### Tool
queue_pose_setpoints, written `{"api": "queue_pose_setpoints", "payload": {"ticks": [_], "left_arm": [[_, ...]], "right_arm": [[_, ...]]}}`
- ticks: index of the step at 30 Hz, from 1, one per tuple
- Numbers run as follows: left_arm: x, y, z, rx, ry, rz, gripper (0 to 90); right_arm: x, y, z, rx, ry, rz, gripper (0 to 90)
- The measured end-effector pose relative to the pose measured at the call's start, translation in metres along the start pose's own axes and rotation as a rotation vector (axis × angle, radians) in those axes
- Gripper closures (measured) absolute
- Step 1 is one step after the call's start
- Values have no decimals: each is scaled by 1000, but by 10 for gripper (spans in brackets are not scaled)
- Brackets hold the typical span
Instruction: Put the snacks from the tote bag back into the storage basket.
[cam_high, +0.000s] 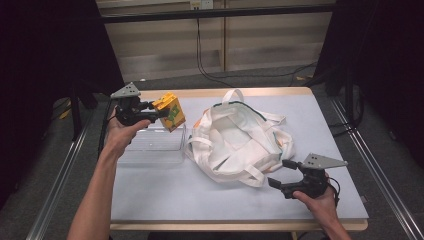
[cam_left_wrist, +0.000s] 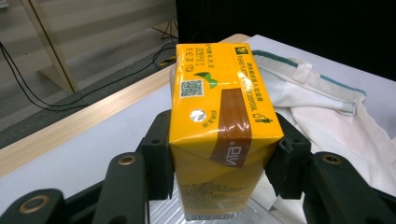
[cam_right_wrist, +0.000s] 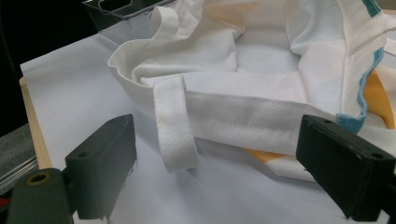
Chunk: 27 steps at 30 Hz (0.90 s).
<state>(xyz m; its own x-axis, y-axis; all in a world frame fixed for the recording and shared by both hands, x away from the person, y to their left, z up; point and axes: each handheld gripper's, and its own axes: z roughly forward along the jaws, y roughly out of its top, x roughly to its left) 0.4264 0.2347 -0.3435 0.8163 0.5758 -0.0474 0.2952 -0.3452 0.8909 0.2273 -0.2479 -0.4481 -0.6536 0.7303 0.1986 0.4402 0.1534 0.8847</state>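
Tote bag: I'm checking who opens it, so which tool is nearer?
Right. The right tool sits open just at the tote bag rim; the left tool holds the yellow carton beyond it.

One yellow carton (cam_high: 169, 112), one white bag (cam_high: 238, 141), one clear bin (cam_high: 155, 146), two tongs.

The high view looked forward and down over the whole table (cam_high: 165, 200). Each gripper view sat close behind its own jaws, low over the tabletop. All three shared the white bag (cam_high: 235, 142).

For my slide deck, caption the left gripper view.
Left gripper shut on a yellow drink carton, held above the table beside a white cloth bag.
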Motion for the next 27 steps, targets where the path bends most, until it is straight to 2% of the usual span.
{"api": "queue_pose_setpoints", "payload": {"ticks": [8, 18, 20, 23, 27], "left_arm": [[8, -5, 8, 43, 37, 11, 507], [17, -20, 17, 71, 58, -10, 508], [19, -24, 18, 68, 59, -28, 508], [20, -29, 19, 85, 44, -31, 508], [21, -31, 22, 96, 31, -16, 507]], "right_arm": [[2, 0, 0, -1, 11, -15, 108], [3, 0, -1, -1, 16, -15, 108], [3, 0, 0, 0, 14, -13, 108], [3, 0, 0, 0, 17, -13, 108], [3, 0, 1, 5, 20, -14, 103]]}}
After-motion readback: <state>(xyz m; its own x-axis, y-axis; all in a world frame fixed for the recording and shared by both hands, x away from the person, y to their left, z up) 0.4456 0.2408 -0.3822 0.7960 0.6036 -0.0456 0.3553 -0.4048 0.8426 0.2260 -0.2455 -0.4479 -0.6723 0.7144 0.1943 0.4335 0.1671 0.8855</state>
